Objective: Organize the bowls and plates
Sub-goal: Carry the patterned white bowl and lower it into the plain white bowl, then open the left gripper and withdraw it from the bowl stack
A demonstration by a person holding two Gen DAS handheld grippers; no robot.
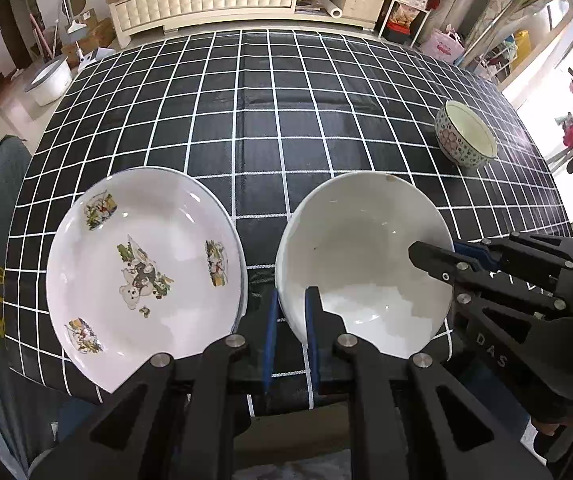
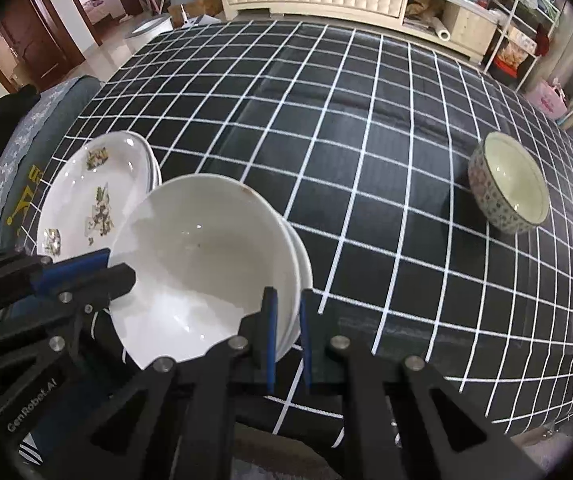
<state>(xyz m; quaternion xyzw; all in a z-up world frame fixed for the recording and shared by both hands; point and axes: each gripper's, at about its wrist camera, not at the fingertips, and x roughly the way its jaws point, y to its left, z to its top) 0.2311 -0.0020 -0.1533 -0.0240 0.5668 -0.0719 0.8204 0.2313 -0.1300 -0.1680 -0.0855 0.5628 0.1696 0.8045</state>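
White bowl [image 1: 362,256] sits atop a stack near the table's front edge, its rim pinched on opposite sides by left gripper [image 1: 291,312] and right gripper [image 2: 286,312]; decorated plates [image 1: 142,264] just beside, patterned bowl [image 2: 508,182] well apart across bare checked cloth [image 1: 270,112]

Glossy white glazed bowl [image 1: 366,256] sits right btwn the left claw's [image 1: 291,316] blue pads [image 1: 270,344], prob. rubbery, matt. Claw arms: matt black plastic w/ bright metal rivets. Plate [image 1: 142,256] just left of that claw: shiny ceramic, printed decals. Cloth [image 1: 270,120] under both claws: black w/ white grid, slight sheen, creased. Patterned bowl [image 2: 508,182] far right of the right claw [image 2: 286,332]: speckled outside, smooth cream glaze inside.
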